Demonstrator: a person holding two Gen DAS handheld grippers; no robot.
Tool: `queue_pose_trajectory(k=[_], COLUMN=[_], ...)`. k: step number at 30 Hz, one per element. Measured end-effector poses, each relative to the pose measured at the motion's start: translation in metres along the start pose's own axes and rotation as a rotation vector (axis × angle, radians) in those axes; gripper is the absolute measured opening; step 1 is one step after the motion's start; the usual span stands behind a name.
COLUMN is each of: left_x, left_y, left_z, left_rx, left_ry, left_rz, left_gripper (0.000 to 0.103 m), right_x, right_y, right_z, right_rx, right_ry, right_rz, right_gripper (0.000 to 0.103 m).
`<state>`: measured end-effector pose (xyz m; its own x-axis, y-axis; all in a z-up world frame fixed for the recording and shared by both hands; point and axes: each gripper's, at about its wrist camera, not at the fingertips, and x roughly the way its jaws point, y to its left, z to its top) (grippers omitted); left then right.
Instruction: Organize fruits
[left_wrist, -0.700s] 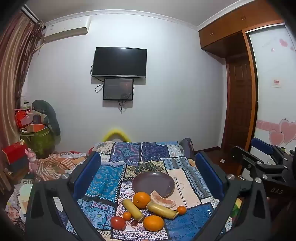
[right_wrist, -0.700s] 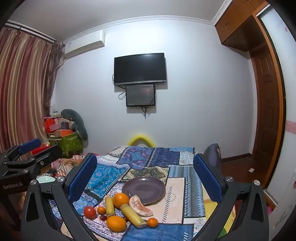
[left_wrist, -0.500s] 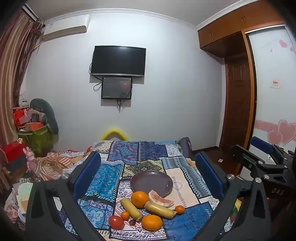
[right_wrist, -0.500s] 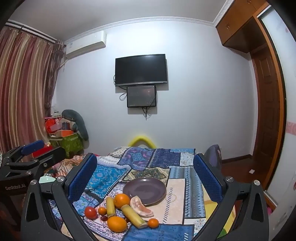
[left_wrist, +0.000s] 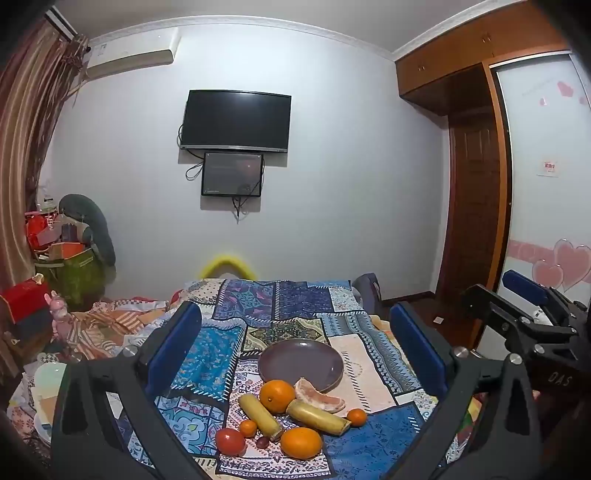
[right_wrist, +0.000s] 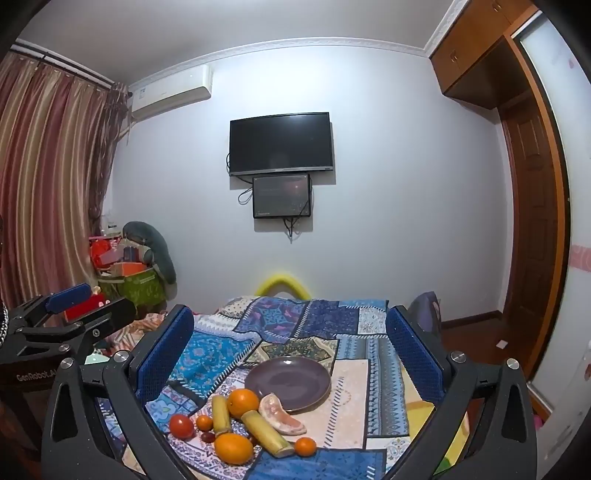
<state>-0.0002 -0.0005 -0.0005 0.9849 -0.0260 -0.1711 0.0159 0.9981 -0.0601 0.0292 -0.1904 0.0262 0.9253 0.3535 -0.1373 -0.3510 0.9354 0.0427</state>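
An empty purple plate (left_wrist: 301, 363) (right_wrist: 288, 382) lies on a patchwork cloth. In front of it are two oranges (left_wrist: 277, 395) (right_wrist: 242, 402), a pomelo slice (left_wrist: 317, 397) (right_wrist: 282, 415), two yellow sugarcane pieces (left_wrist: 317, 415) (right_wrist: 266, 432), a red tomato (left_wrist: 229, 441) (right_wrist: 181, 425), two small tangerines (left_wrist: 357, 416) (right_wrist: 305, 445) and a dark date (left_wrist: 262, 441). My left gripper (left_wrist: 295, 343) is open and empty, held above and short of the fruit. My right gripper (right_wrist: 290, 343) is open and empty, likewise back from the fruit.
The cloth-covered table (left_wrist: 280, 306) ends at a wall with a TV (left_wrist: 236, 125). Boxes and a green bag (left_wrist: 70, 273) stand at the left. A wooden door (left_wrist: 472, 206) is at the right. A bowl (left_wrist: 50, 374) sits at the left edge.
Both views have shifted slightly; the fruit sits a little lower and nearer in the left wrist view. Both grippers stay open and nothing on the cloth has moved.
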Motion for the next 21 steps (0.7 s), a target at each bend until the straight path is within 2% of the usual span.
queue_pose_trajectory(k=[21], left_x=[0.0052], left_y=[-0.0033], left_z=[-0.0043], left_rx=[0.0], left_ry=[0.011], left_rz=[-0.018], left_gripper=[0.103], right_x=[0.0021], right_y=[-0.002], right_z=[-0.0039], right_rx=[0.014], right_ry=[0.004], right_rz=[0.005], right_gripper=[0.103])
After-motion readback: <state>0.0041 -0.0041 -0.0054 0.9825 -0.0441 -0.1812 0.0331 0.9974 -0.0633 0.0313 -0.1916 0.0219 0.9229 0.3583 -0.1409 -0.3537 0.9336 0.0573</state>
